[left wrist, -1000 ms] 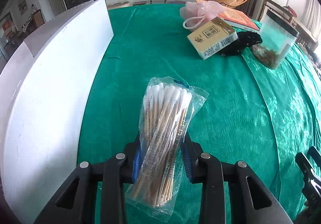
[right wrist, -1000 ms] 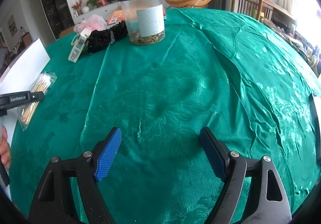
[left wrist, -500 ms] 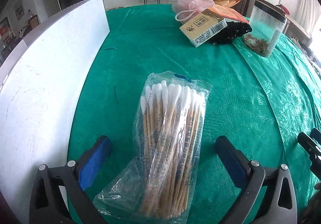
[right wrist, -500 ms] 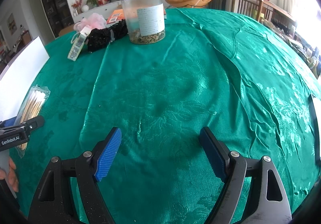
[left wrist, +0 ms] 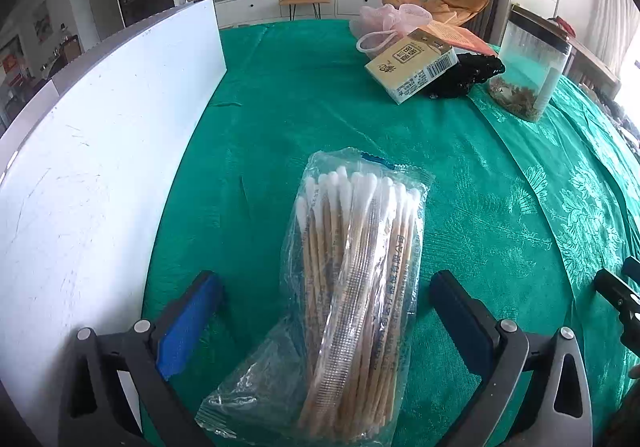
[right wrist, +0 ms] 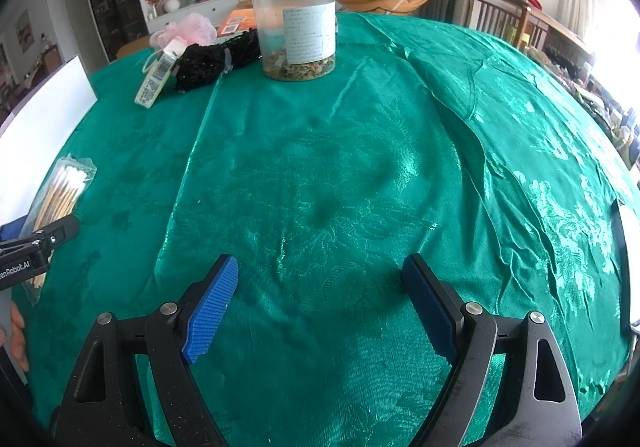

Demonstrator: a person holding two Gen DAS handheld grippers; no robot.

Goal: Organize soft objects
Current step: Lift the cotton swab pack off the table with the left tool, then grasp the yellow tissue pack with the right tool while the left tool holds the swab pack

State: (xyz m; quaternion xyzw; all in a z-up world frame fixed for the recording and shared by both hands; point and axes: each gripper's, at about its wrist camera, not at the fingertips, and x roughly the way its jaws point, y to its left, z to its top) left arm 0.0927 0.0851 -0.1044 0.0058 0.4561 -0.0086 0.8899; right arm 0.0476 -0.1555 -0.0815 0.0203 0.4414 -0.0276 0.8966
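Note:
A clear bag of cotton swabs (left wrist: 356,287) lies on the green tablecloth (left wrist: 304,95), close to the white board. My left gripper (left wrist: 324,285) is open wide; the bag lies between its blue pads without touching either. In the right wrist view the same bag (right wrist: 60,191) shows at the left edge. My right gripper (right wrist: 320,263) hovers over bare cloth, its jaws opening with nothing between them. At the far side lie a pink bath pouf (left wrist: 392,21) and a black lace fabric (left wrist: 468,73).
A tall white board (left wrist: 100,147) runs along the left side. A cream carton (left wrist: 412,65) leans on the black fabric, with an orange booklet (left wrist: 460,37) behind it. A clear jar (right wrist: 296,23) with a black lid stands beside them. A hand (right wrist: 14,335) shows at the left edge.
My left gripper has opened and let go of the swab bag, which now rests flat on the cloth. The right gripper has stayed in place.

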